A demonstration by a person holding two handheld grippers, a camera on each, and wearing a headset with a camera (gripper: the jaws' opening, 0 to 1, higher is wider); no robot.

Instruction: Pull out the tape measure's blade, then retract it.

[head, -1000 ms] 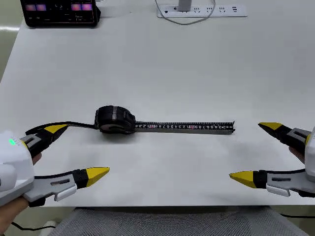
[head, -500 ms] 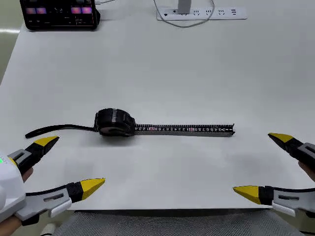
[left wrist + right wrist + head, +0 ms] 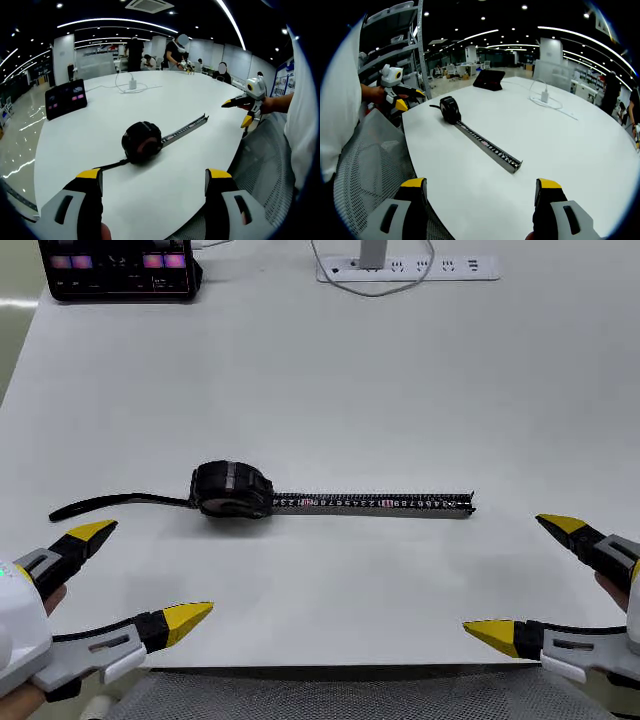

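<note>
Drawn back nearward since a second ago: left hand-held gripper and right hand-held gripper, both released, grasping nothing. Lying mid-desk: tape measure, blade stretched rightward along a left-right axis. Closer to left for the body, to right for the blade's end.

Head view: steeply down on tape measure from its near side. Left gripper view faces its case end, right its blade end; all share it.
</note>
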